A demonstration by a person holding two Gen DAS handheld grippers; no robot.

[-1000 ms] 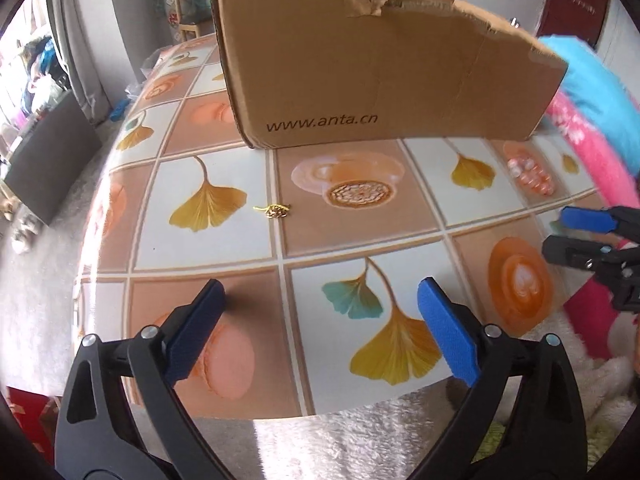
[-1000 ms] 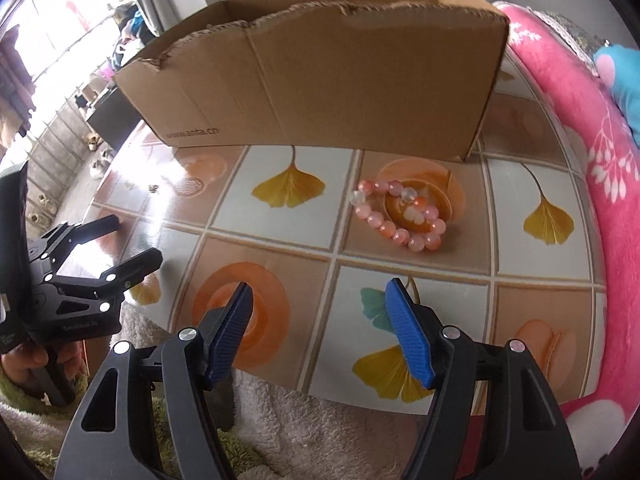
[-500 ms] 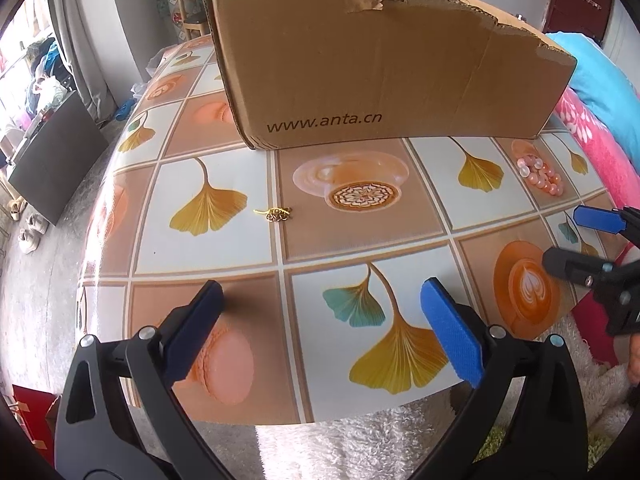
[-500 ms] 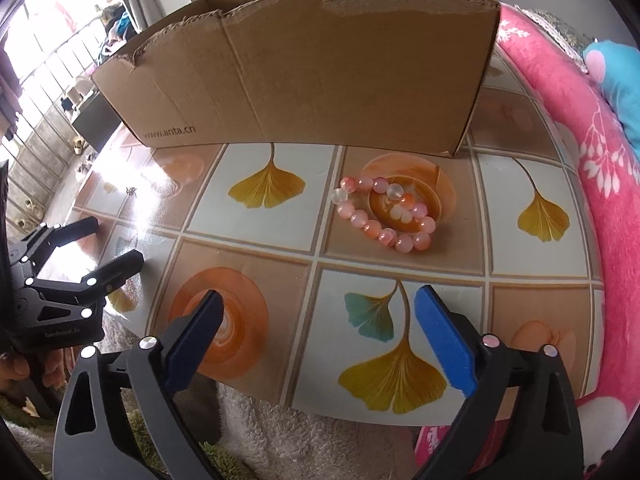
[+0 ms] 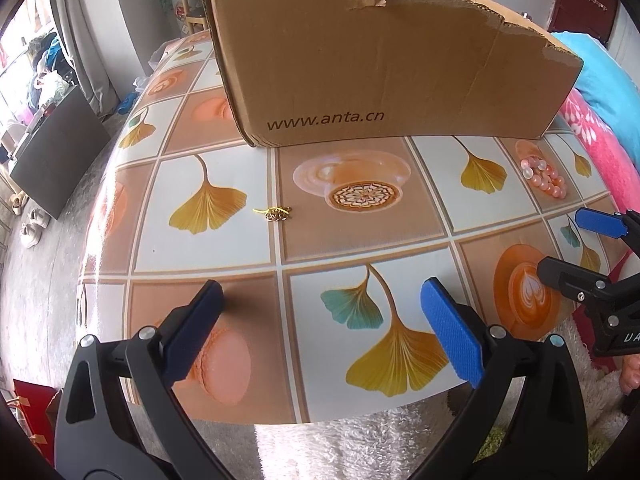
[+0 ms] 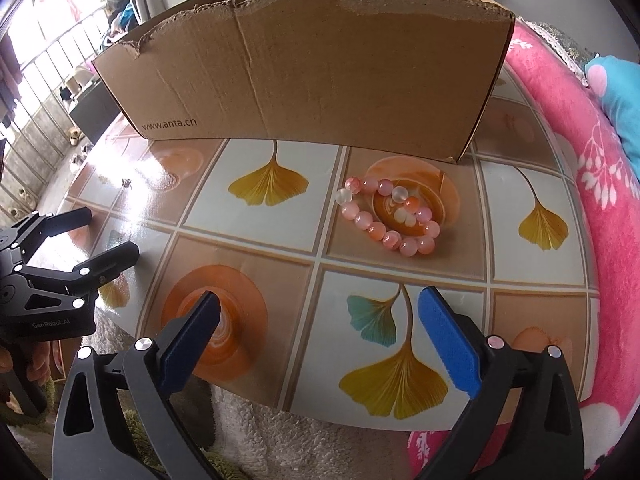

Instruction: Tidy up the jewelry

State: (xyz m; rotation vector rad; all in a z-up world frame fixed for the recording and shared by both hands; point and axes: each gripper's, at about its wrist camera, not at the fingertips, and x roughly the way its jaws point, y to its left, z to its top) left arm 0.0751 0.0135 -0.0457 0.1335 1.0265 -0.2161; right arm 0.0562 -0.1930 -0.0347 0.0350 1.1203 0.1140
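A small gold jewelry piece [image 5: 275, 213] lies on the patterned tabletop [image 5: 360, 236], a short way ahead of my left gripper [image 5: 320, 324], which is open and empty near the front edge. A pink beaded bracelet [image 6: 390, 216] lies ahead of my right gripper [image 6: 316, 330], which is open and empty. The bracelet also shows far right in the left wrist view [image 5: 545, 178]. The gold piece is a dark speck in the right wrist view [image 6: 127, 182]. A brown cardboard box [image 5: 384, 68] stands behind both; it also shows in the right wrist view [image 6: 312, 76].
The right gripper shows at the right edge of the left wrist view [image 5: 580, 248]; the left gripper shows at the left of the right wrist view [image 6: 72, 248]. A pink blanket [image 6: 592, 168] lies along the table's right side. White fluffy fabric [image 5: 360, 440] lies below the front edge.
Both grippers have moved forward a little over the table's front edge, towards the jewelry. The right gripper's jaws have opened wider. The jewelry and the box have not moved.
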